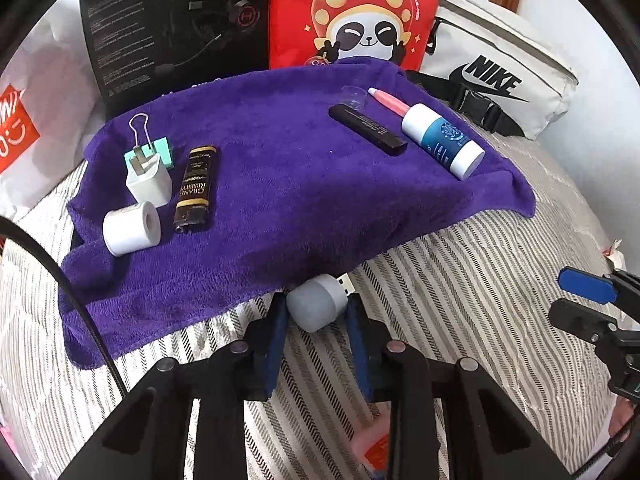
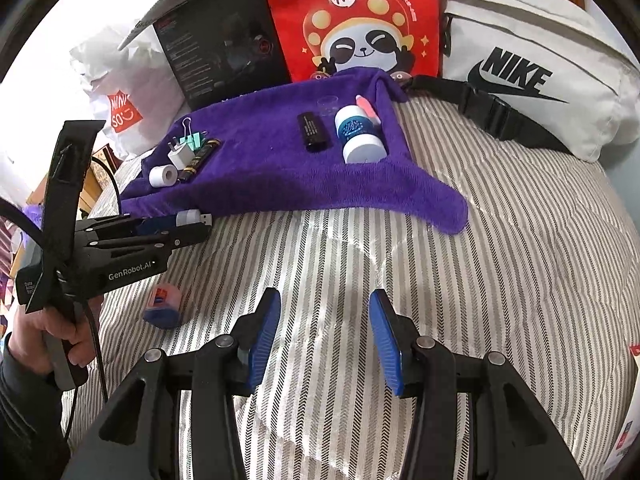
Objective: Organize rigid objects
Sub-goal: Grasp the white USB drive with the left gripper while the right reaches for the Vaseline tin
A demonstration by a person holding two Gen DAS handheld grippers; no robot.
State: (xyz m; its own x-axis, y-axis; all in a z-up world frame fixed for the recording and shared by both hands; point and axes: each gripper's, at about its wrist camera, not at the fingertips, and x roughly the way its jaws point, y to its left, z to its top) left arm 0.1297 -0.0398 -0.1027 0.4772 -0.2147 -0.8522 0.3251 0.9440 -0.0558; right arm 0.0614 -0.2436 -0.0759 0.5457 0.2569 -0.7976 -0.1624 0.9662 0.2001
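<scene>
Black box: top edge cut off in your left wrist view; its small print is too fine to read. Red panda bag: its base is hidden behind the purple towel. Orange and blue item: mostly hidden behind your left claw, kind cannot be told. Clear small thing on the towel: too faint to identify. White bag: lower strap partly hidden.

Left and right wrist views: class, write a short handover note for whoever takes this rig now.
Left gripper: jaws shut on the small white USB light, at the purple towel's near edge.
Right gripper: open, empty, over the striped bedding.
Done: roll of tape, charger plug, binder clip, lighter grouped left; black stick, blue bottle, pink tube right.
Left: place the light; small orange-blue item remains off the towel.
</scene>
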